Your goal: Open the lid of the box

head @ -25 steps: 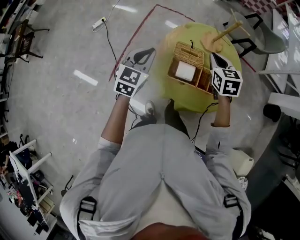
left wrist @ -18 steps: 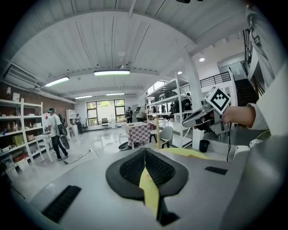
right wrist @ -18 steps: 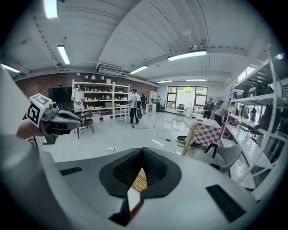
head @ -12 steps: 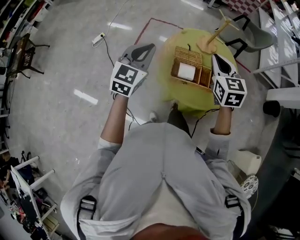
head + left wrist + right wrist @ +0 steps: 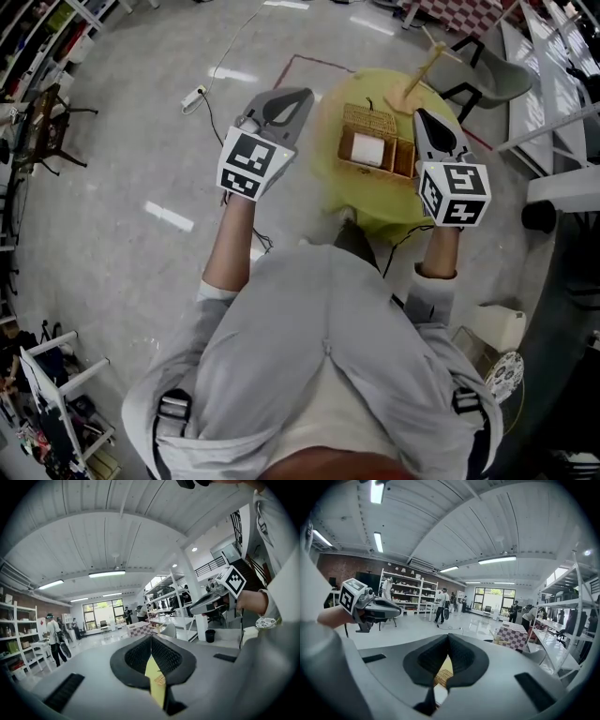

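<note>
A wicker box (image 5: 375, 155) stands on a round yellow-green table (image 5: 370, 211), its lid (image 5: 367, 119) tipped up at the far side and a white thing (image 5: 367, 150) showing inside. My left gripper (image 5: 298, 94) hovers shut and empty over the floor left of the table. My right gripper (image 5: 422, 114) hangs shut and empty by the box's right end. Both are held high and point level into the room. The left gripper view (image 5: 151, 637) shows yellow table below its closed tips. The right gripper view (image 5: 447, 634) shows a bit of wicker (image 5: 443, 674).
A wooden stand (image 5: 417, 80) sits at the table's far edge. A grey chair (image 5: 487, 70) is behind it, and white shelving (image 5: 562, 112) is to the right. A power strip (image 5: 197, 94) and cable lie on the floor. People (image 5: 440, 604) walk in the hall.
Both grippers have risen toward the head camera and drawn a little back from the box. The box looks smaller and farther. Its lid stays up.
</note>
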